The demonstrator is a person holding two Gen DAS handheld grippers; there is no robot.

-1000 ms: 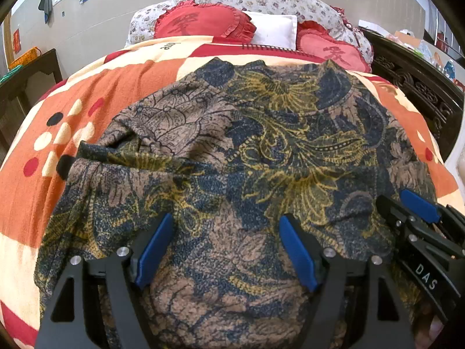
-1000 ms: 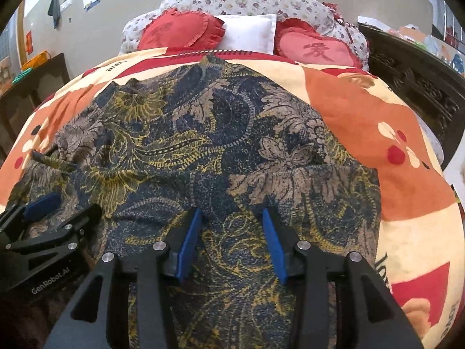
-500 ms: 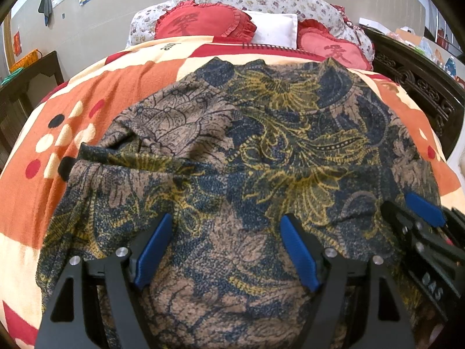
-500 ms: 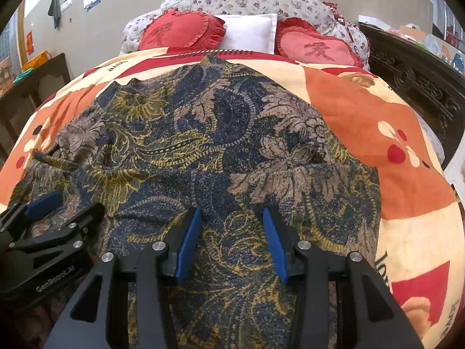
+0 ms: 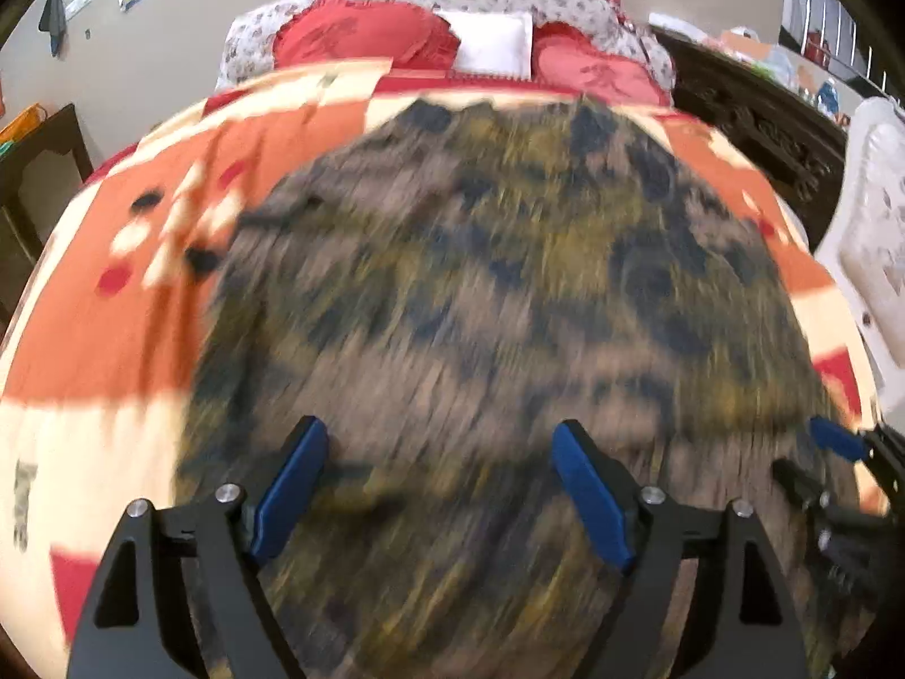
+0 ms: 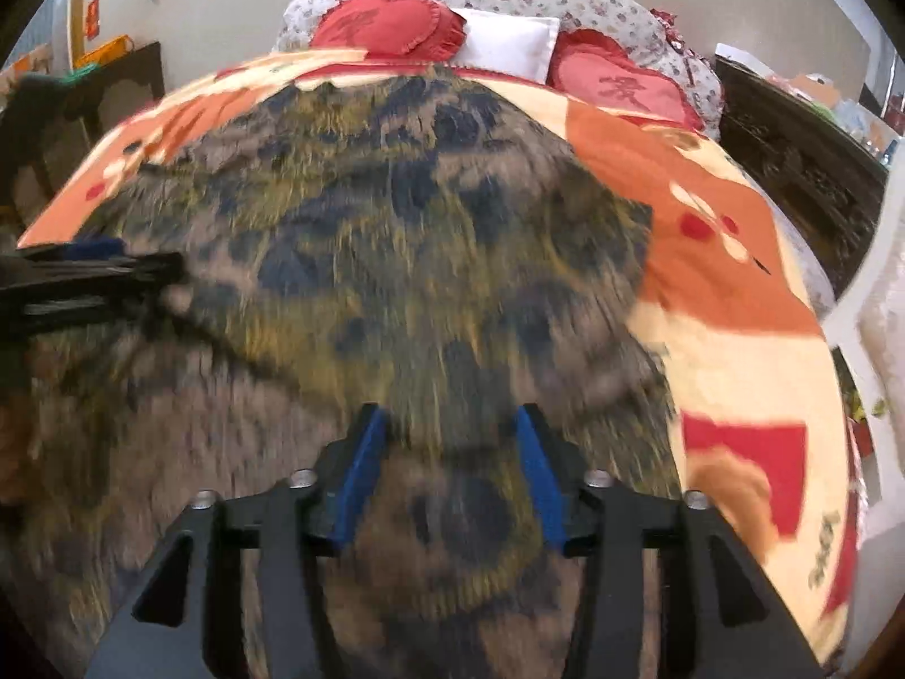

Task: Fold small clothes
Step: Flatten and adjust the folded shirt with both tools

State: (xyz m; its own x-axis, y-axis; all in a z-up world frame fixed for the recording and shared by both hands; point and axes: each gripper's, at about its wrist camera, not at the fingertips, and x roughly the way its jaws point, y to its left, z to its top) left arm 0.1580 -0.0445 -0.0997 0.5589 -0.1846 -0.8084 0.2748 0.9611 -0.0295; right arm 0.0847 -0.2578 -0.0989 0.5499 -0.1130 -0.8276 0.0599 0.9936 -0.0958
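Hovering over blurred garment (image 5: 481, 294) — left gripper (image 5: 438, 486) and right gripper (image 6: 447, 467) seemingly spread, ungrasping.

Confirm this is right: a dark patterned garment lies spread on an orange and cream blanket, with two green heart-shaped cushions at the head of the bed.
Not quite. The heart-shaped cushions are red, not green, as the right wrist view shows. The dark patterned garment does lie spread on the orange and cream blanket.
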